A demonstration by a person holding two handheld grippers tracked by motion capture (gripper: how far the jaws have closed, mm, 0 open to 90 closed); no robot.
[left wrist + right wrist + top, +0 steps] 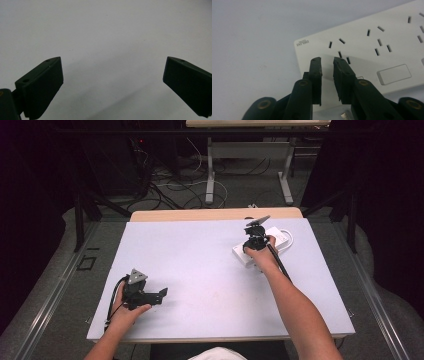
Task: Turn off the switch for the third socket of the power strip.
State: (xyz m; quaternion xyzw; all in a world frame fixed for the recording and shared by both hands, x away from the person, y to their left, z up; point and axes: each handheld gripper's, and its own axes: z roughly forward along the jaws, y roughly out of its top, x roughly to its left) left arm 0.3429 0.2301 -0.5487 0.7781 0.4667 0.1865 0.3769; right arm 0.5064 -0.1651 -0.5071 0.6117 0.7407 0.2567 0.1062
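Note:
A white power strip (372,50) lies on the table's far right, also seen from above as the strip (280,240) with its white cable looped at the far end. My right gripper (327,62) hovers over the strip's near end by a socket; its jaws stand a narrow gap apart, pinching a small white plug (327,75) whose metal prong (343,115) shows below. From above, the right gripper (255,236) points down on the strip. My left gripper (112,75) is wide open over bare table, with nothing between its jaws. It rests low at the front left as the left gripper (159,296).
A white mat (200,265) covers the table, with a wooden edge (215,214) at the back. Beyond it lie floor cables (170,185) and the legs of another table (210,175). Dark curtains flank both sides.

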